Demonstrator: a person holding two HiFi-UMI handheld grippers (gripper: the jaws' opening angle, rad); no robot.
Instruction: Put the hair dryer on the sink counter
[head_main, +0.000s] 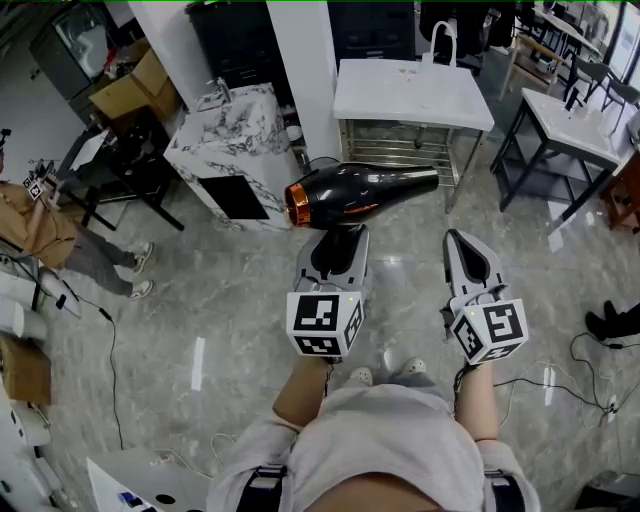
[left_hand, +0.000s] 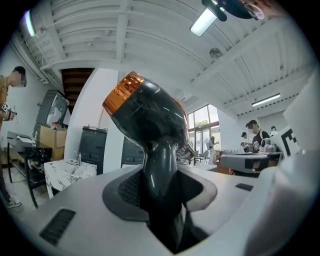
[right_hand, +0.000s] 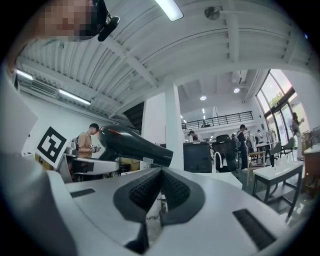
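Hair dryer (head_main: 365, 190) is off the ground but not yet delivered. It hangs in mid-air over the tiled floor (head_main: 220, 300), carried by its handle, which is clamped upright between the jaws of the left gripper (head_main: 335, 240). The right gripper (head_main: 458, 240) travels beside it with its jaws drawn together on nothing.

By the look of things the pick-up is done, while the carry and the set-down remain. A marbled counter (head_main: 225, 140) with what may be a tap stands ahead to the left and a white table (head_main: 410, 95) ahead to the right, both well apart from the dryer. Which of them is the sink counter cannot be settled from here.

The dryer has a glossy black body lying level, with a copper-orange ring at its back end and a tapering nozzle pointing to the person's right.
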